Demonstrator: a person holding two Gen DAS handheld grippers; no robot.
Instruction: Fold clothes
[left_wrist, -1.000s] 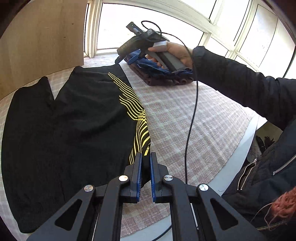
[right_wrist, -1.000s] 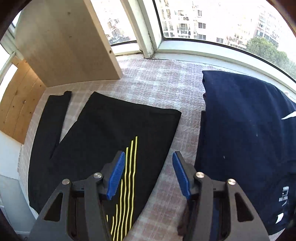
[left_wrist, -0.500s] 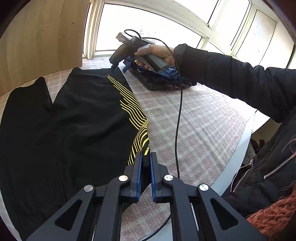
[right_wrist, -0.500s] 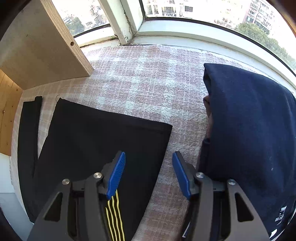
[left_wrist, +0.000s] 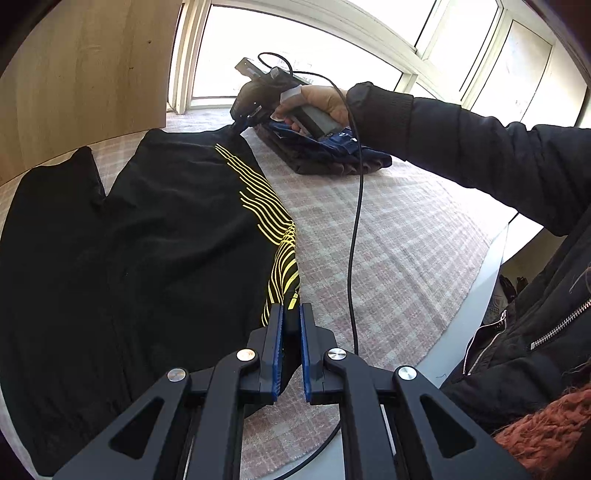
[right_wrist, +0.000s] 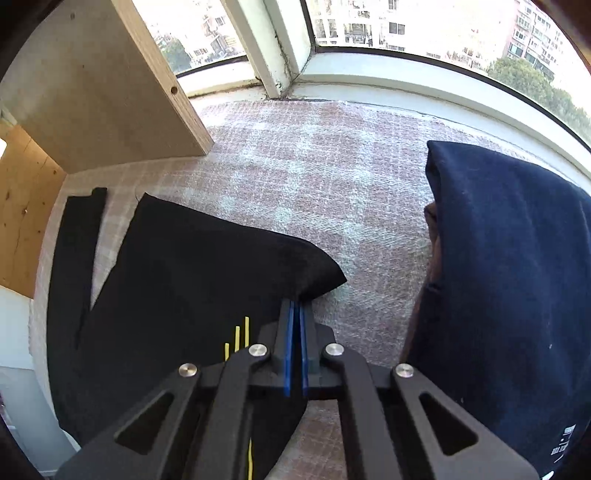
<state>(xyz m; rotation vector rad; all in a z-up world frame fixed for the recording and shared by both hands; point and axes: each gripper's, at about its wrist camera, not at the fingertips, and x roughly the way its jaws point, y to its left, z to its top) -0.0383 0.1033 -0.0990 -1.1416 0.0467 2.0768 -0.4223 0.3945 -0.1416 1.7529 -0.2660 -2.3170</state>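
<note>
Both sets of jaws are closed on the black garment: the left gripper pinches its yellow-striped edge, the right gripper its far corner, raised just ahead of the tips. Most of it lies flat on the table left of the jaws, so folding looks barely begun. A folded navy pile to the right seems finished.

My black gripper carries blue pads, silver screws; black zipped jacket, rust knit scarf at four o'clock.
</note>
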